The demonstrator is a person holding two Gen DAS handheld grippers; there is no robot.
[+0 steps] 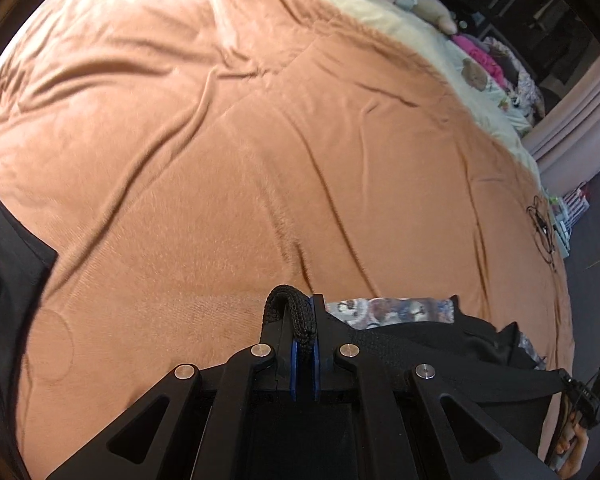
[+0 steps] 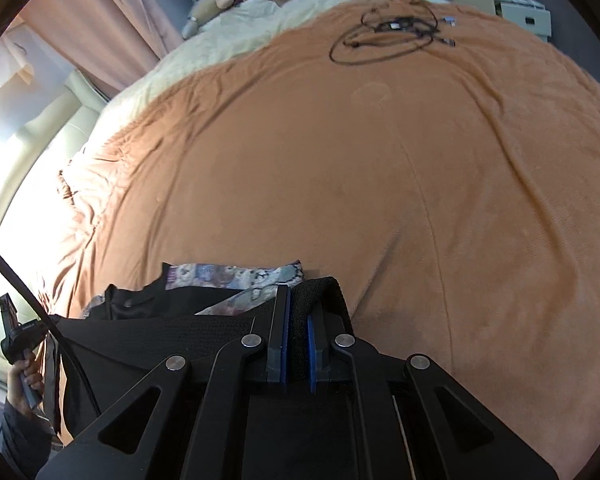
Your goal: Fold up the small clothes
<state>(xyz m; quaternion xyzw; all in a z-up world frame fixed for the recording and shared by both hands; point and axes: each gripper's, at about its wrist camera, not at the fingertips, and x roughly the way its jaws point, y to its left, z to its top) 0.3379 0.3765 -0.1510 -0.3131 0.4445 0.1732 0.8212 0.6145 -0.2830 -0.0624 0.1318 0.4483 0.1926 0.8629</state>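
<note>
The left hand-held gripper (image 1: 304,320), low in the centre of its own view, is clenched on a doubled-over fold of black knitted waistband (image 1: 296,312), the blue pads (image 1: 294,360) squeezed in with the band bulging up between them. The right hand-held gripper (image 2: 298,308) does the same on the other end, at the bottom centre of its view: jaws nearly closed, thick black knit pinched between the blue pads (image 2: 311,344).

Between the two, the black garment (image 2: 160,332) hangs stretched along its waistband, and that looks like the point of the two-corner hold: keep the top edge taut and straight so the piece can be laid flat. It sits at the near edge of the bed, over the orange-brown blanket (image 1: 240,160), with a strip of patterned floral fabric (image 1: 388,308) showing just behind the black cloth. Whether that is lining or a separate piece, I can't tell.

At the lower left of the right view a hand (image 2: 24,376) grips the other tool's handle. At the upper right of that view a coil of black cable (image 2: 384,36) lies well clear of the work.
</note>
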